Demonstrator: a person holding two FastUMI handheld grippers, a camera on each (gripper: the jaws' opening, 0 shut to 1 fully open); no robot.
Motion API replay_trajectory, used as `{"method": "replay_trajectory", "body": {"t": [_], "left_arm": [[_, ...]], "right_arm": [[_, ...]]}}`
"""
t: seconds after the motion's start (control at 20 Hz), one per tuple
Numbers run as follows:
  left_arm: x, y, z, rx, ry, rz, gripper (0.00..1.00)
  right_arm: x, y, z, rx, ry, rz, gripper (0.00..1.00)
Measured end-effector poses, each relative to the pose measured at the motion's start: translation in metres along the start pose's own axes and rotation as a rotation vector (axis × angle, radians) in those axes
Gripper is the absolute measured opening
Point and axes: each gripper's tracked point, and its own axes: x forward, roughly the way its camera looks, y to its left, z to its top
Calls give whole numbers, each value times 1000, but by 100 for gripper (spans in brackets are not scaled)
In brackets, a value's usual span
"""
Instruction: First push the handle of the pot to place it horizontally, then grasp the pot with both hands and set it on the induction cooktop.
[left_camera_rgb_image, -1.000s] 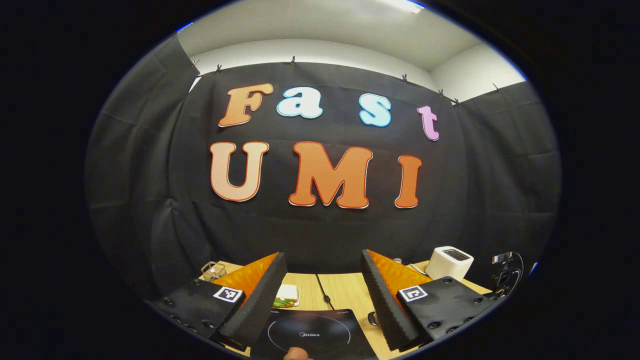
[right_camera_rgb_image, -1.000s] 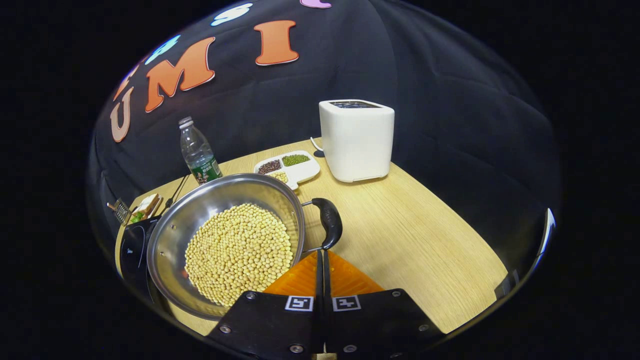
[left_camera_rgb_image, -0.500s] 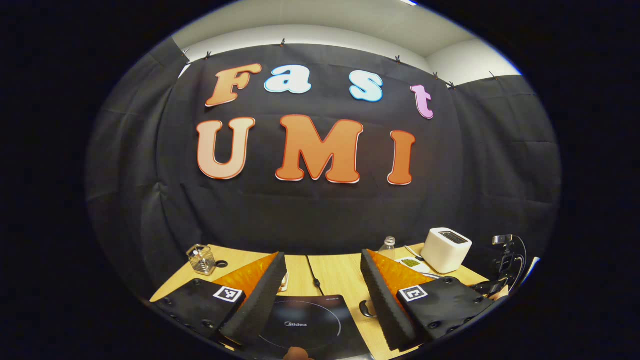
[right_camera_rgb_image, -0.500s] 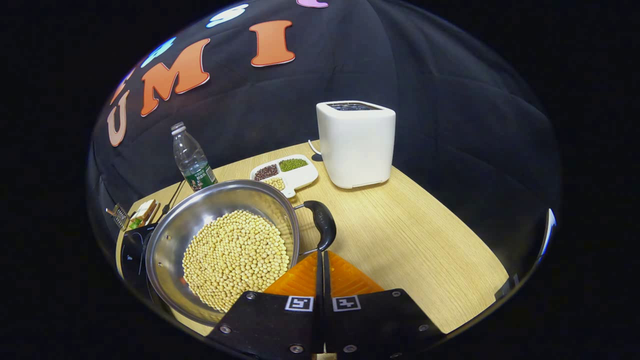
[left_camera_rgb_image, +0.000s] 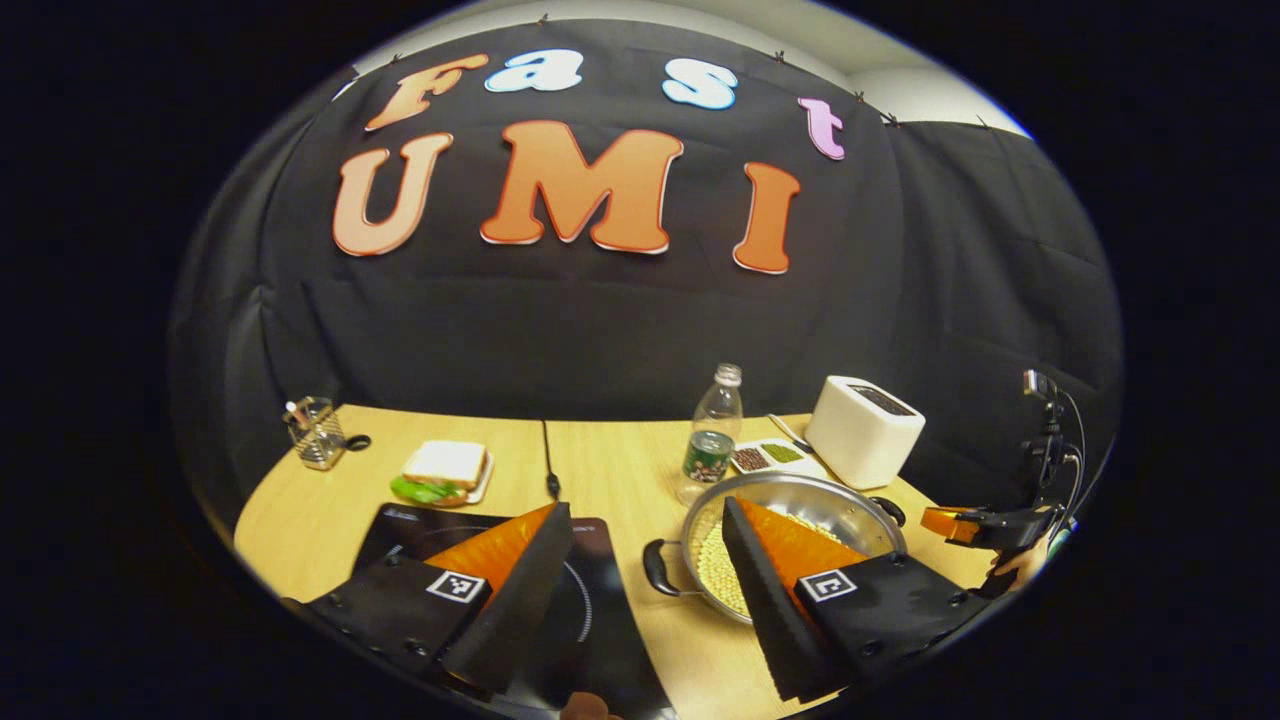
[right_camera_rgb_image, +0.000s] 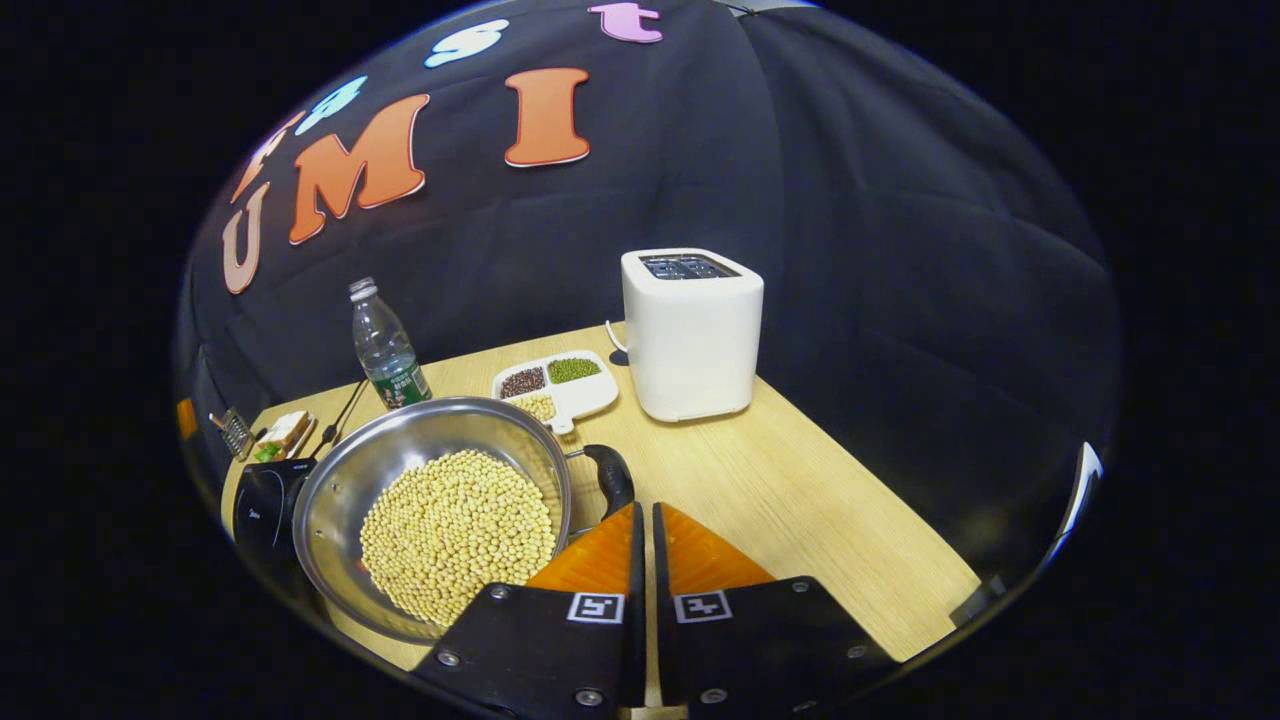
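Note:
A steel pot (right_camera_rgb_image: 340, 480) full of yellow beans stands on the wooden table, with a black handle (right_camera_rgb_image: 612, 472) on its right side. My right gripper (right_camera_rgb_image: 645, 512) is shut, with only a thin slit between its fingers, and its tips sit right at that handle. In the left gripper view the pot (left_camera_rgb_image: 800, 495) stands right of the black induction cooktop (left_camera_rgb_image: 400, 525). My left gripper (left_camera_rgb_image: 643, 510) hangs open above them, and the pot's near handle (left_camera_rgb_image: 655, 568) shows between its fingers. The right gripper (left_camera_rgb_image: 975, 525) is at the pot's far side, held by a hand (left_camera_rgb_image: 1020, 565).
A white toaster (right_camera_rgb_image: 690, 335), a divided dish of beans (right_camera_rgb_image: 555, 380) and a water bottle (right_camera_rgb_image: 385, 345) stand behind the pot. A sandwich on a plate (left_camera_rgb_image: 445, 468) and a small glass holder (left_camera_rgb_image: 315, 432) sit at the back left. The cooktop's cord (left_camera_rgb_image: 547, 455) runs to the wall.
The left gripper's view has tipped down from the wall to the table, bringing the pot into sight. The right gripper's fingers have parted by a thin slit, and the handle lies closer to their tips.

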Motion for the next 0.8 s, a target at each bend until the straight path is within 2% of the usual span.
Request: {"method": "replay_trajectory", "body": {"t": [0.1,0.15,0.2,0.35,0.45,0.55,0.8], "left_arm": [[17,-10,-23,-1,50,-13,99],[25,-12,-30,4,70,-12,99],[31,-14,-39,11,94,-10,99],[50,-15,-57,56,131,8,99],[62,-12,-67,78,156,32,99],[75,-10,-77,78,179,40,99],[97,-3,-89,110,217,52,99]], "right_arm": [[2,4,5,-2,-13,14,19],[2,5,6,-6,-16,17,31],[5,6,7,-12,-18,19,49],[14,15,9,-20,-10,43,75],[23,22,9,-39,-1,58,84],[34,28,6,-54,21,67,88],[58,37,-1,-87,71,69,93]]}}
